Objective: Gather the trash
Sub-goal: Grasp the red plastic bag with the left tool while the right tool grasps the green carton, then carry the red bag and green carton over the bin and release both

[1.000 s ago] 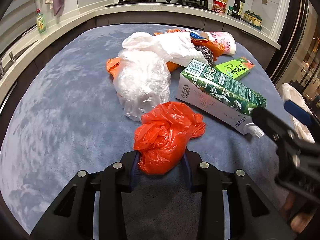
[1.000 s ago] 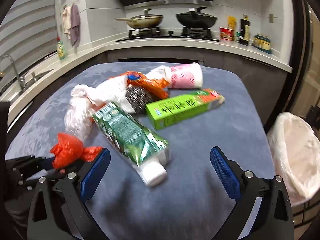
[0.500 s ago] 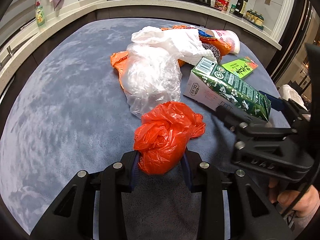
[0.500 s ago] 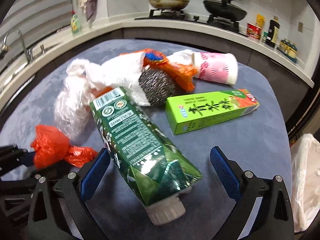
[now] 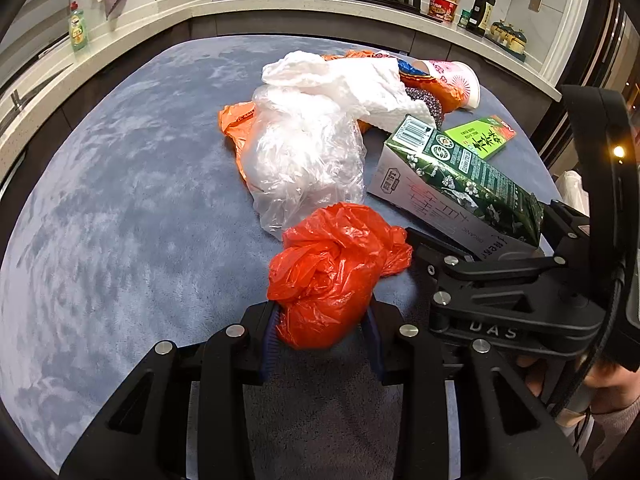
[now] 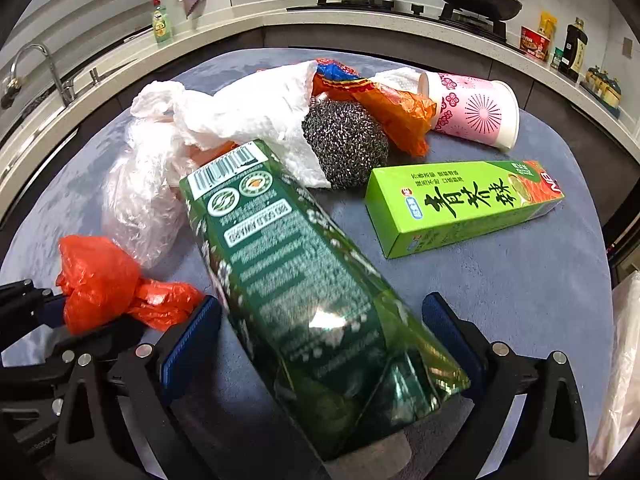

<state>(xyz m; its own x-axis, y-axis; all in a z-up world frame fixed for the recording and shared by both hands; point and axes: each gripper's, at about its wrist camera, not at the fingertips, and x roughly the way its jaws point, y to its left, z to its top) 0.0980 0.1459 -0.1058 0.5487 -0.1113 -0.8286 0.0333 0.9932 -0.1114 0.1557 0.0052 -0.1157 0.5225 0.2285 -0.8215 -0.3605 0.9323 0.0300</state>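
My left gripper (image 5: 322, 338) is shut on a crumpled red plastic bag (image 5: 334, 272), which also shows in the right wrist view (image 6: 104, 280). My right gripper (image 6: 320, 340) is open, its blue pads on either side of the cap end of a dark green drink carton (image 6: 304, 280) that lies on the blue-grey table cover (image 6: 520, 288). The pads stand apart from the carton's sides. The carton (image 5: 460, 176) and the right gripper (image 5: 480, 248) also show in the left wrist view.
Behind lie a clear plastic bag (image 5: 300, 160), white paper towel (image 6: 248, 116), steel scourer (image 6: 344, 144), orange wrapper (image 6: 396, 112), pink paper cup (image 6: 472, 112) and light green box (image 6: 464, 204). A lined bin (image 6: 620, 380) stands off the right edge. Kitchen counter runs behind.
My right gripper has moved forward and down over the green carton, which now lies between its open fingers. My left gripper still holds the red bag, a little nearer the pile.
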